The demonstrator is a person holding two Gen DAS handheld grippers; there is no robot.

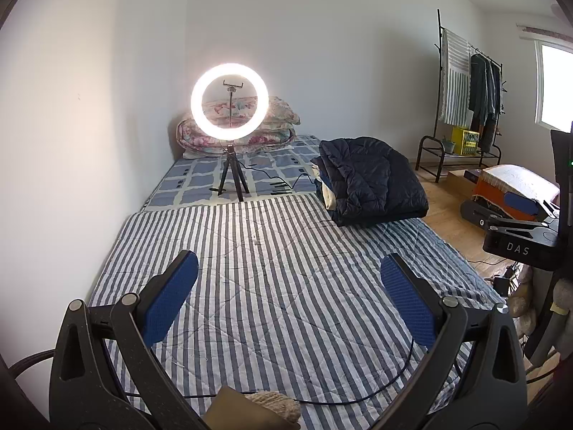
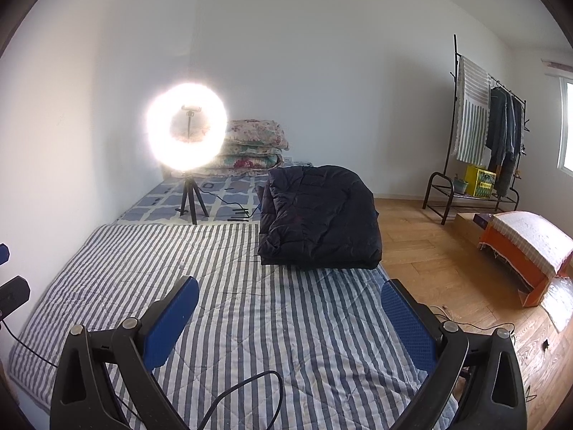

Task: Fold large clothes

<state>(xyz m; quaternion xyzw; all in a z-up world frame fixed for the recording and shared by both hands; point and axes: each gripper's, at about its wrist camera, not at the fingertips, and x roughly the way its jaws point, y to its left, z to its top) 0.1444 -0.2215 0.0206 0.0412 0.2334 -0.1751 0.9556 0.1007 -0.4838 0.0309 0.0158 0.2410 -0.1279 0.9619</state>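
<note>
Left gripper [image 1: 289,283] wide open, empty, above striped bed [image 1: 286,286]. Right gripper [image 2: 290,304] wide open, empty. Folded jacket [image 2: 318,215] far right on bed, near ring light [image 2: 186,127].

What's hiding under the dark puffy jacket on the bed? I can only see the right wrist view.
Observer: The left wrist view shows lighter clothes stacked under the jacket. A cream layer peeks out at its left side.
Operator: Ooh! And are the left tongs holding anything? I only see a bit of them.
Observer: No. The left tongs are open and empty, pointing out over the striped quilt.
</note>
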